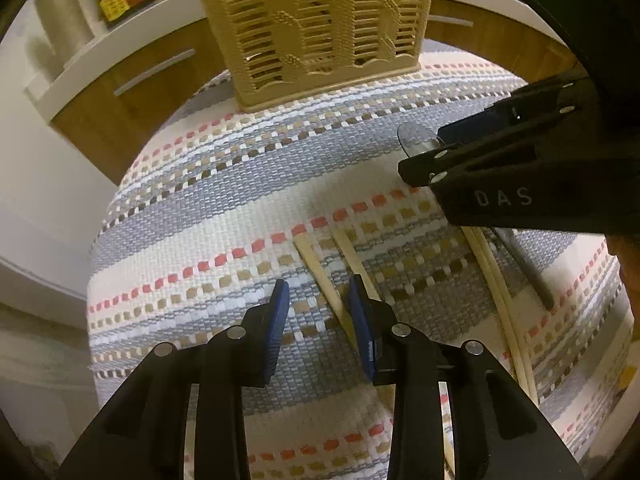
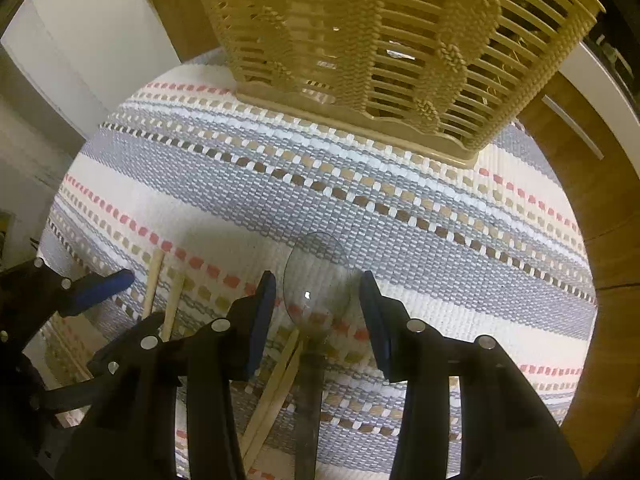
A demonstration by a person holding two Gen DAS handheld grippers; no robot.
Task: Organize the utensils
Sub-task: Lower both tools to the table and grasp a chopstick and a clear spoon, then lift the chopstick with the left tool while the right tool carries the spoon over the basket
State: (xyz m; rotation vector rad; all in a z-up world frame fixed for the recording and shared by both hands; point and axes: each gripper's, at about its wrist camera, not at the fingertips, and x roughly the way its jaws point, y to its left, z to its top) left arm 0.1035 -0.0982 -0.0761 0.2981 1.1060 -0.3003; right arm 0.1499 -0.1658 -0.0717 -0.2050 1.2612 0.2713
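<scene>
In your left wrist view, your left tongs (image 1: 318, 300) point down at the striped woven mat (image 1: 224, 208) that covers the tabletop, and their blue pads (image 1: 280, 312) stand apart without pressing on anything. 1 chopstick of the nearer pair of chopsticks (image 1: 320, 270) runs down between those pads, and the other lies just beside the right pad. Farther right, a second pair of chopsticks (image 1: 500, 292) lies close together on the mat, beside the handle of a metal spoon (image 1: 416, 136). Your right tongs (image 1: 424, 156) reach in from the right over that spoon. The beige slatted basket (image 1: 320, 28) stands upright at the far edge of the mat, well apart from the utensils. In your right wrist view, your right tongs (image 2: 318, 292) are released too, with the spoon (image 2: 316, 276) bowl lying flat on the mat between the pads and touching neither. 2 chopsticks (image 2: 276, 380) lie just left of the spoon handle, and 2 more (image 2: 160, 292) lie farther left, near your left tongs (image 2: 100, 284). The basket (image 2: 360, 40) looms beyond the spoon, on the mat (image 2: 400, 220).
</scene>
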